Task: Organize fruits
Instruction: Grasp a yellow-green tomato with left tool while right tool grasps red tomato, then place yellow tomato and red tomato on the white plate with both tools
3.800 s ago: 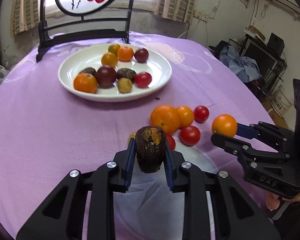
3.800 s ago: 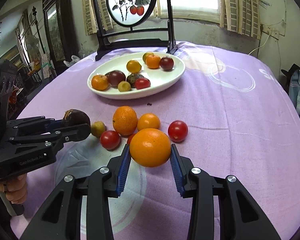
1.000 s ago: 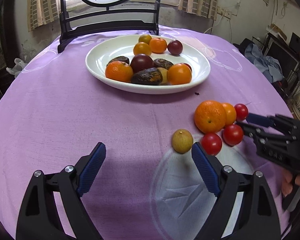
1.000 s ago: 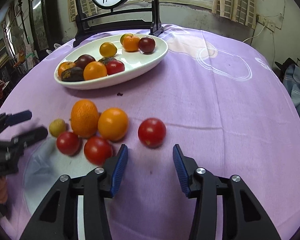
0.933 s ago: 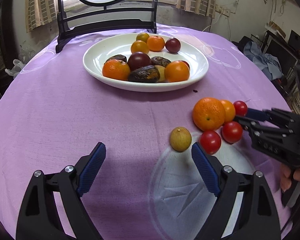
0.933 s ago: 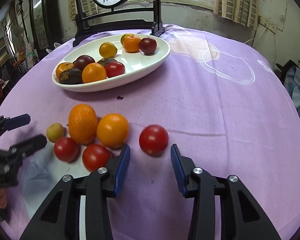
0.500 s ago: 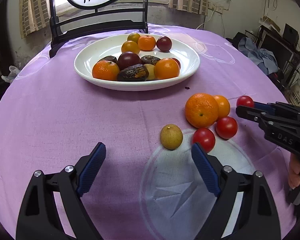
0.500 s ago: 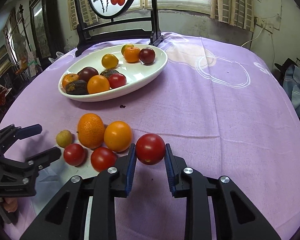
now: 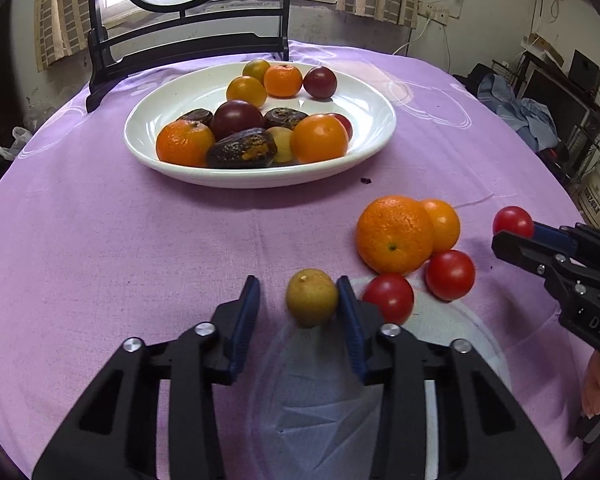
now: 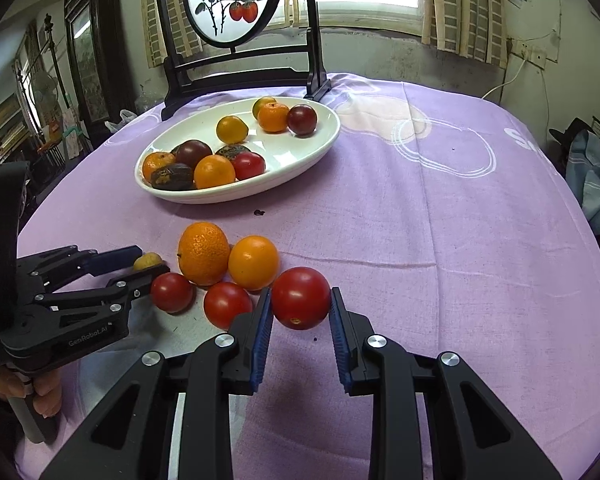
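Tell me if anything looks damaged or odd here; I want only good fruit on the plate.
One dark fruit at the front of the white plate looks split or bruised, with orange flesh showing through its blackish skin. A small dark crumb lies on the purple cloth beside the plate.

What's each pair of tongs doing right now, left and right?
Left tongs: open around the small yellow fruit, one pad touching it, not clamped.
Right tongs: shut on a red tomato.

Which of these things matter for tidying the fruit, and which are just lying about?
Part of the job:
white plate
yellowish fruit between left claw pads
tomato in right claw
loose oranges

Just there:
painted screen
purple tablecloth
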`<state>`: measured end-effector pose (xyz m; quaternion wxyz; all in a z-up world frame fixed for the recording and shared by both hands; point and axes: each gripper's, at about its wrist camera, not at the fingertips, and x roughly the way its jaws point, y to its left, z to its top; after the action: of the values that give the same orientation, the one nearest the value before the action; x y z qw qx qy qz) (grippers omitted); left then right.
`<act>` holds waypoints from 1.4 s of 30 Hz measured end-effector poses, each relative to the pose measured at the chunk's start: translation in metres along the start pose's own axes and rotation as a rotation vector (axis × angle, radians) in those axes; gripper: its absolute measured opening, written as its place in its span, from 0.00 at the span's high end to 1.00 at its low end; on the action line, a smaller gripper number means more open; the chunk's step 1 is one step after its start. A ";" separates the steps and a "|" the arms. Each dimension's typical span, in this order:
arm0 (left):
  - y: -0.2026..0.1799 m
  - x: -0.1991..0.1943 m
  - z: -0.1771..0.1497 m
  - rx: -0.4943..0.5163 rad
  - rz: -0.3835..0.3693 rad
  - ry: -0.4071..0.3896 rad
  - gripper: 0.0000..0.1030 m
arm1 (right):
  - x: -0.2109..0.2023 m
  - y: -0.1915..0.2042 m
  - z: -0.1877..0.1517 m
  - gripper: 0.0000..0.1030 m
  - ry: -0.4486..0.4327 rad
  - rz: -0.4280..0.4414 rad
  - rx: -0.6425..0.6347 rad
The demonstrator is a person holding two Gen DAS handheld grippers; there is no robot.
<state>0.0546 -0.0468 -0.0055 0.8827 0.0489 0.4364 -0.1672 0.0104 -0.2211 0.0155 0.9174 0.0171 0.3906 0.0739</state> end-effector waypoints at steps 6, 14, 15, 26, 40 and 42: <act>0.005 -0.005 0.000 -0.025 -0.019 0.015 0.76 | -0.006 0.001 0.001 0.72 -0.033 0.003 0.006; 0.013 -0.028 0.006 -0.053 -0.011 -0.049 0.76 | -0.008 0.003 0.001 0.72 -0.054 0.013 0.004; 0.013 -0.029 0.007 -0.051 -0.007 -0.052 0.76 | -0.009 0.004 0.001 0.72 -0.056 0.010 0.002; 0.019 -0.041 0.036 -0.046 -0.005 -0.072 0.76 | -0.021 0.015 0.020 0.72 -0.109 0.023 -0.030; 0.052 -0.037 0.114 -0.116 0.060 -0.161 0.76 | 0.008 0.056 0.089 0.72 -0.159 0.043 -0.122; 0.055 -0.030 0.121 -0.124 0.077 -0.155 0.76 | 0.022 0.062 0.096 0.72 -0.139 0.040 -0.126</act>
<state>0.1476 -0.0162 0.0888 0.9210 -0.0021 0.3740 -0.1089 0.0868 -0.1541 0.0725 0.9400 -0.0279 0.3200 0.1153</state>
